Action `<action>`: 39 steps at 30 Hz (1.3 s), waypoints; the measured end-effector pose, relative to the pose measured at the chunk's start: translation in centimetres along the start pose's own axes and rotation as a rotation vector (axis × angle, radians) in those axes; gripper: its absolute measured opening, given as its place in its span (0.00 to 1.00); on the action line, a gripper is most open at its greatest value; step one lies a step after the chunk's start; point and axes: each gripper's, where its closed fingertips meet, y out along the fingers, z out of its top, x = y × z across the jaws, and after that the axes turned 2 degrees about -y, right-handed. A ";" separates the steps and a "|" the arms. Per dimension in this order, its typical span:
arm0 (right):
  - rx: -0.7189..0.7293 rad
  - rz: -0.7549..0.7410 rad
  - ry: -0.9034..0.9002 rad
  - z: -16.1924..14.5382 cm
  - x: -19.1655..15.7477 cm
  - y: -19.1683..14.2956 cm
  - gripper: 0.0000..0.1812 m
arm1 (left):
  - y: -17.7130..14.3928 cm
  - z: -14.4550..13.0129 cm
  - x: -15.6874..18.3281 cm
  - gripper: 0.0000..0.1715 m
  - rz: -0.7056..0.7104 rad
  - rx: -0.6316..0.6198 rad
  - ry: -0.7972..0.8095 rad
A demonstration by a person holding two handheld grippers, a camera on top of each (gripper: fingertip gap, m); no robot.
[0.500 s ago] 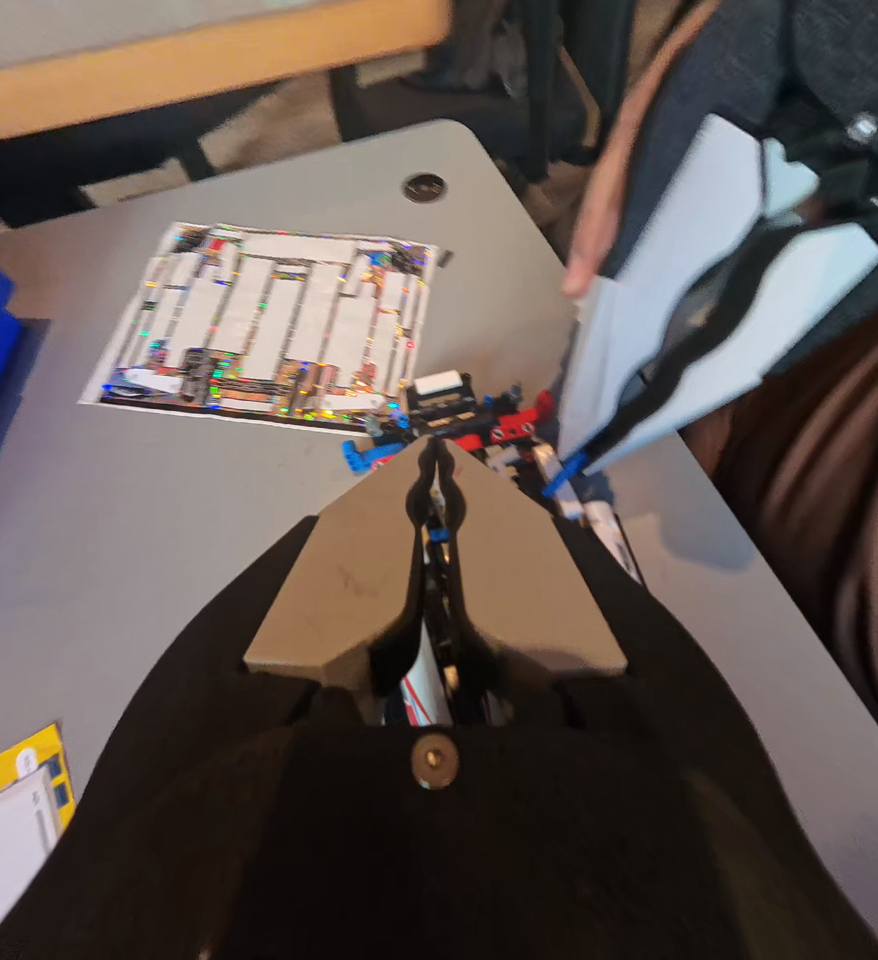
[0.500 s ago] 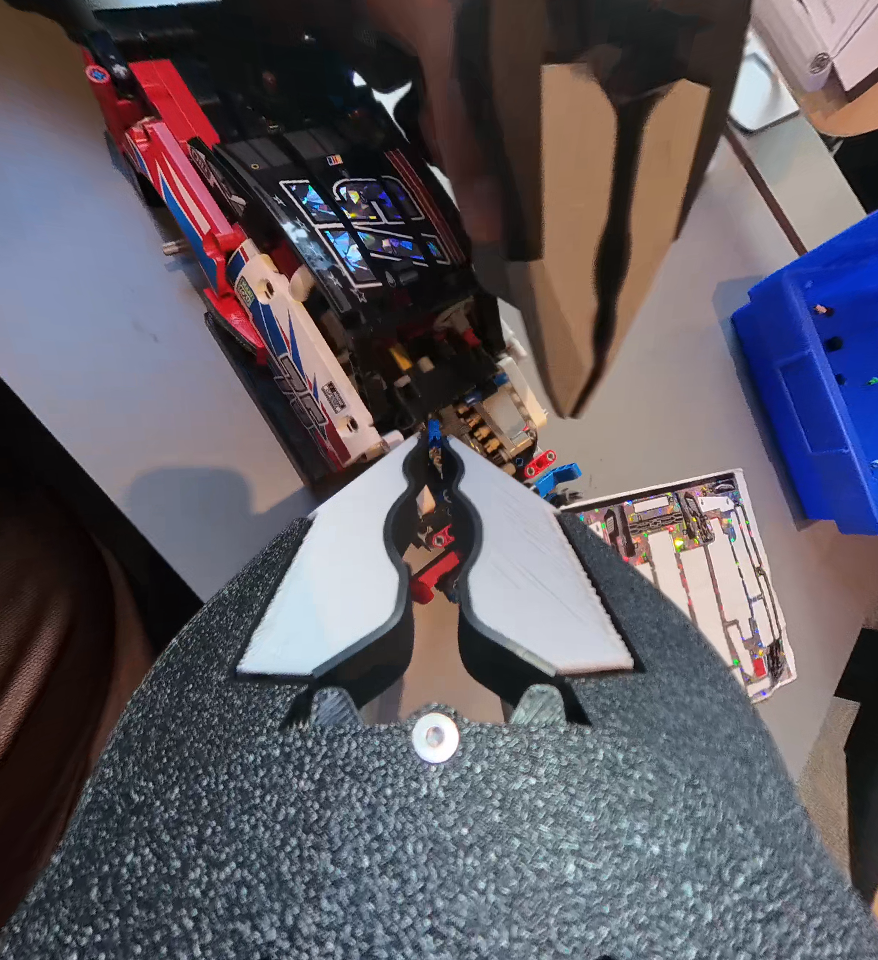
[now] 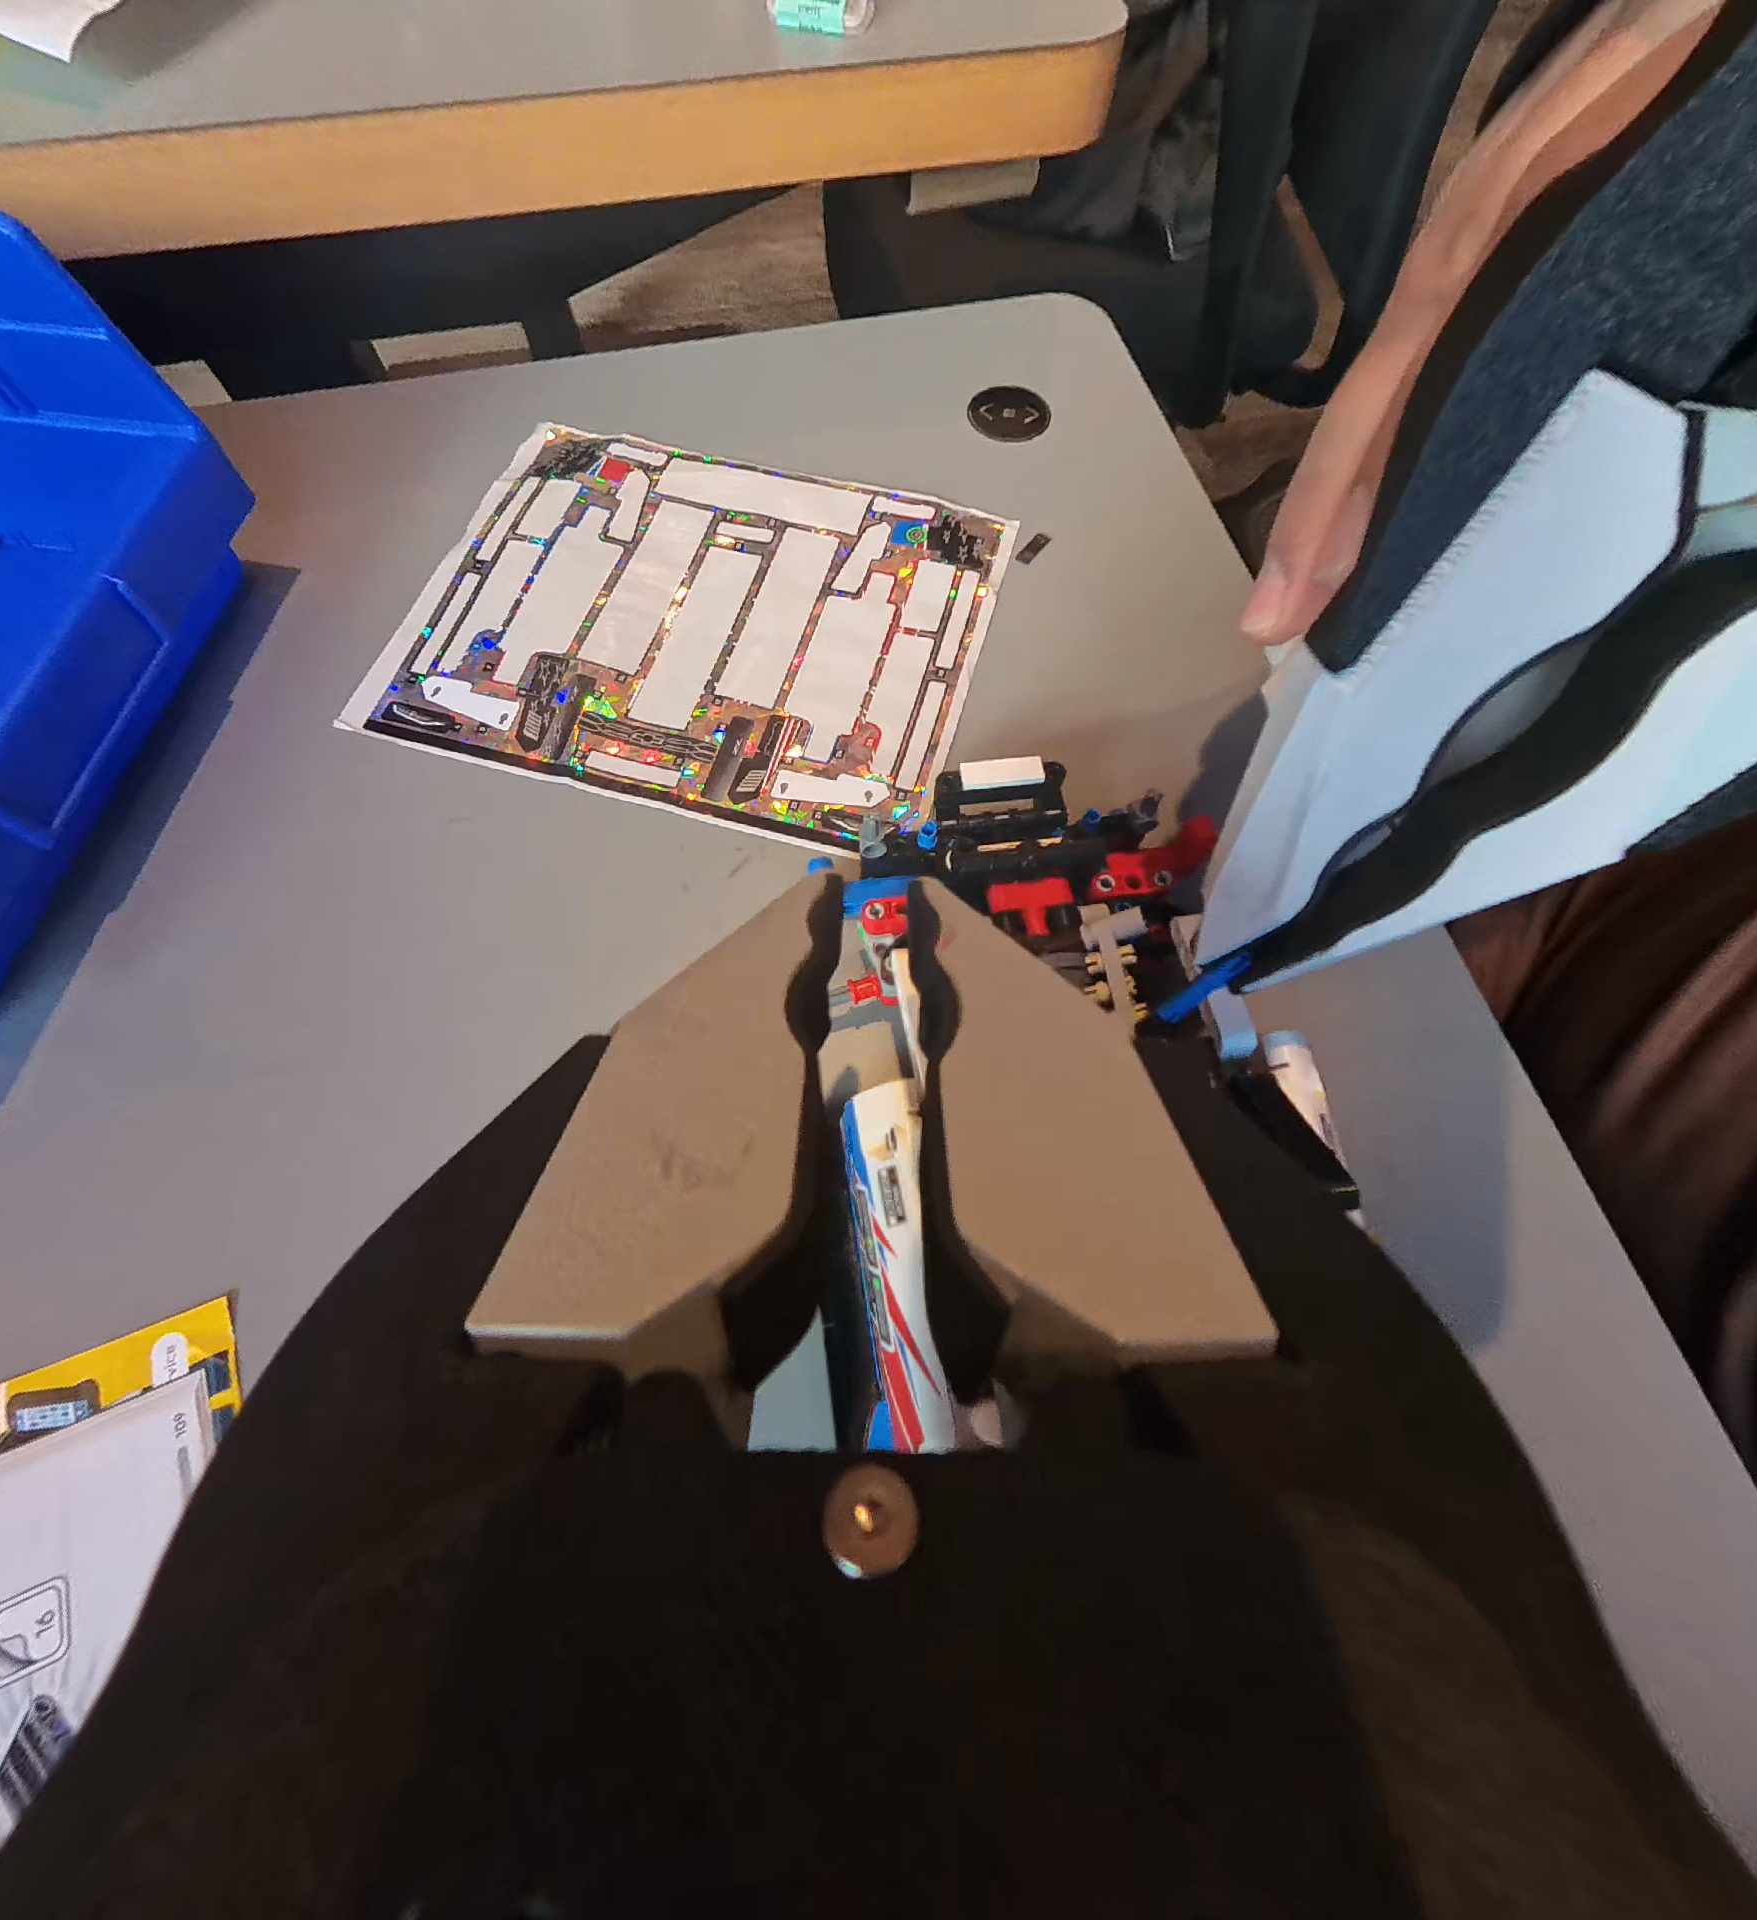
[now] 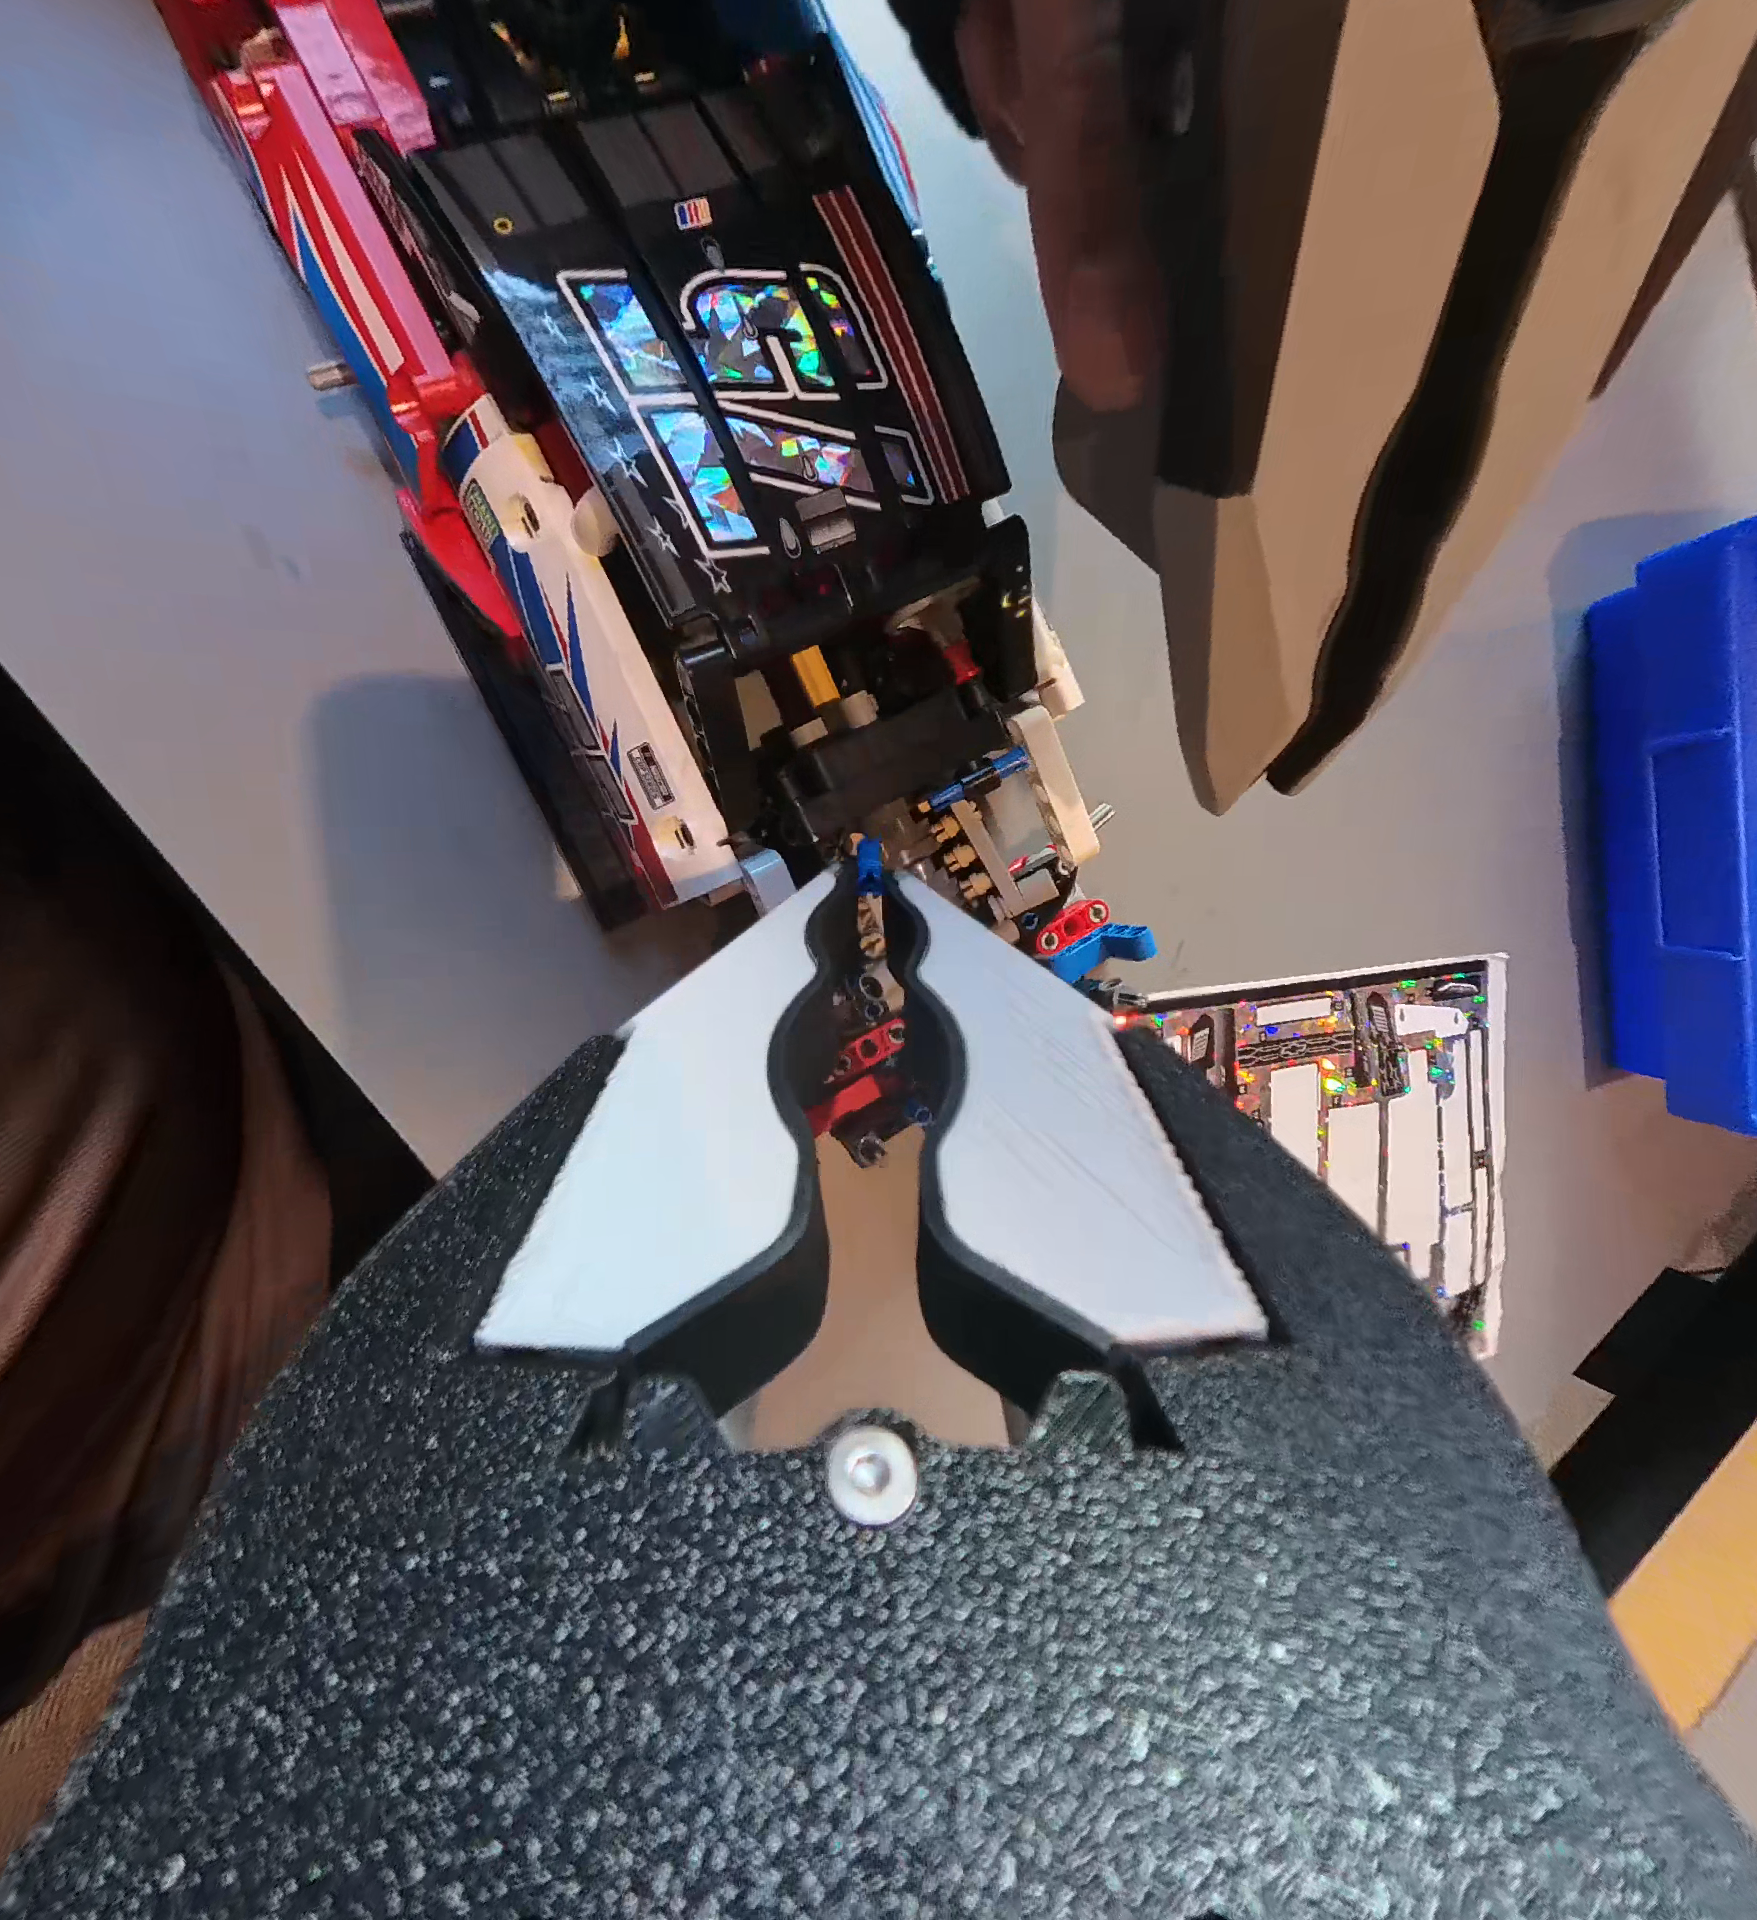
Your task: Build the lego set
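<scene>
Since half a second ago, the left gripper (image 3: 866,894) has spread its tan fingers to a narrow gap and slid along the lego car (image 4: 708,436), whose white, blue and red side panel now shows between them; it grips nothing, and whether a finger touches the panel cannot be told. The right gripper (image 4: 866,881) has barely shifted: its white fingers pinch a small blue pin (image 4: 866,868) at their very tips.

The step in hand looks like seating that pin into the open mechanical end of the car. To do it well, the right gripper should line the pin up with its hole before pushing, and press straight along the pin's axis rather than at a slant. The left gripper should brace the car body so it does not skid on the grey table (image 3: 458,997).

In the right wrist view the car stretches from the fingertips toward 11 o'clock, its exposed gears touching or just beyond the pin. The left gripper hangs at 1 o'clock, above the car. A holographic sticker sheet (image 4: 1373,1101) lies at 3 o'clock, and a blue bin (image 4: 1726,831) sits beyond it.
</scene>
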 end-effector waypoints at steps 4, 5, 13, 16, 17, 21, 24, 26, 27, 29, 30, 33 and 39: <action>-0.051 0.025 -0.039 -0.1 -0.1 -0.1 0.02 | 0.0 0.1 0.3 0.06 -0.007 -0.003 0.008; -0.060 0.025 -0.048 -0.1 -0.1 0.0 0.02 | 0.0 0.1 0.3 0.06 -0.008 -0.003 0.010; -0.100 0.025 -0.082 0.0 0.0 0.3 0.02 | 0.1 0.0 0.8 0.05 -0.016 -0.011 0.026; -0.107 0.030 -0.095 0.1 -0.2 0.3 0.02 | 0.1 -0.1 0.8 0.05 -0.015 -0.016 0.032; -0.107 0.034 -0.097 0.1 -0.3 0.3 0.02 | 0.1 -0.1 0.9 0.05 -0.016 -0.017 0.032; -0.109 0.031 -0.102 0.1 -0.2 0.4 0.02 | 0.1 -0.1 0.9 0.05 -0.019 -0.016 0.031; -0.111 0.036 -0.099 0.1 -0.2 0.3 0.02 | 0.2 -0.1 0.9 0.05 -0.020 -0.018 0.030; -0.121 0.042 -0.107 -0.1 -0.3 0.3 0.02 | 0.3 -0.2 0.9 0.05 -0.022 -0.021 0.031; -0.124 0.045 -0.111 -0.1 -0.3 0.3 0.02 | 0.3 -0.2 1.0 0.05 -0.024 -0.023 0.030; -0.126 0.052 -0.118 0.1 -0.2 0.4 0.02 | 0.4 -0.3 1.0 0.05 -0.025 -0.026 0.029; -0.128 0.054 -0.122 0.1 -0.2 0.5 0.02 | 0.4 -0.4 1.0 0.05 -0.026 -0.027 0.028; -0.140 0.044 -0.150 0.1 -0.2 0.6 0.02 | 0.5 -0.5 0.9 0.05 -0.027 -0.029 0.025; -0.132 0.059 -0.143 0.0 0.0 0.7 0.02 | 0.8 -0.9 1.0 0.03 -0.040 -0.046 0.019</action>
